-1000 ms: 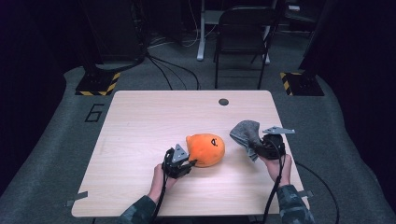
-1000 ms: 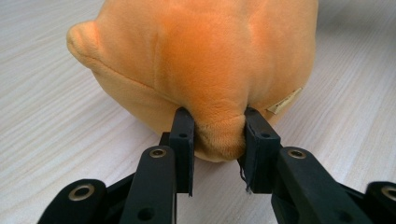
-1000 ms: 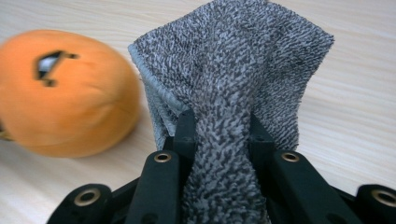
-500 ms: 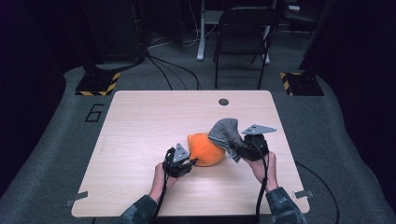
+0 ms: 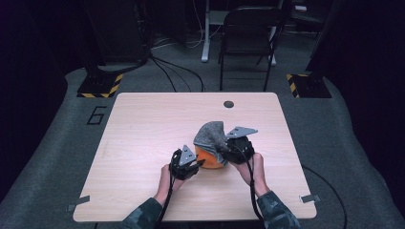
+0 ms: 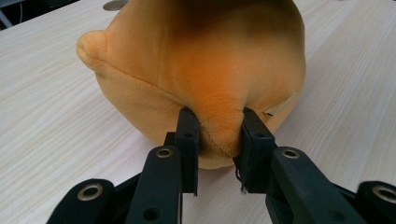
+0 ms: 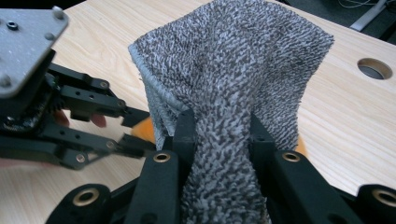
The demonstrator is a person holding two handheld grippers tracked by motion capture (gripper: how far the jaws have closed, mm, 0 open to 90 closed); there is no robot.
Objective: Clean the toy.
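L gripper (image 5: 193, 164) pinching the orange plush (image 5: 210, 158) low on its near-left side, a fold of fabric squeezed between the pads; jaws have just been closing a bit more on it, tight enough to bulge the plush in the left gripper view (image 6: 205, 70). Plush sits on the counter (image 5: 143, 143), a little right of centre, near the person's edge. R gripper (image 5: 228, 151) comes in from the plush's right, clamped on a grey towel (image 5: 210, 134), cloth bunched between the jaws w/ the loose end fanning up and away (image 7: 233, 70). Key relation: towel is now directly over the plush, draped on its top and far-right side, w/ orange showing beneath at the near-left only. So the plush lies below and slightly left of the R gripper, and the L gripper anchors it from the opposite side. The two grippers are close, near touching across the toy. Looks like a wipe or a cover-up; R hand is the working one, L just steadies. Next stroke probably goes down and leftward over the plush, toward the L gripper; watch for a clash there.
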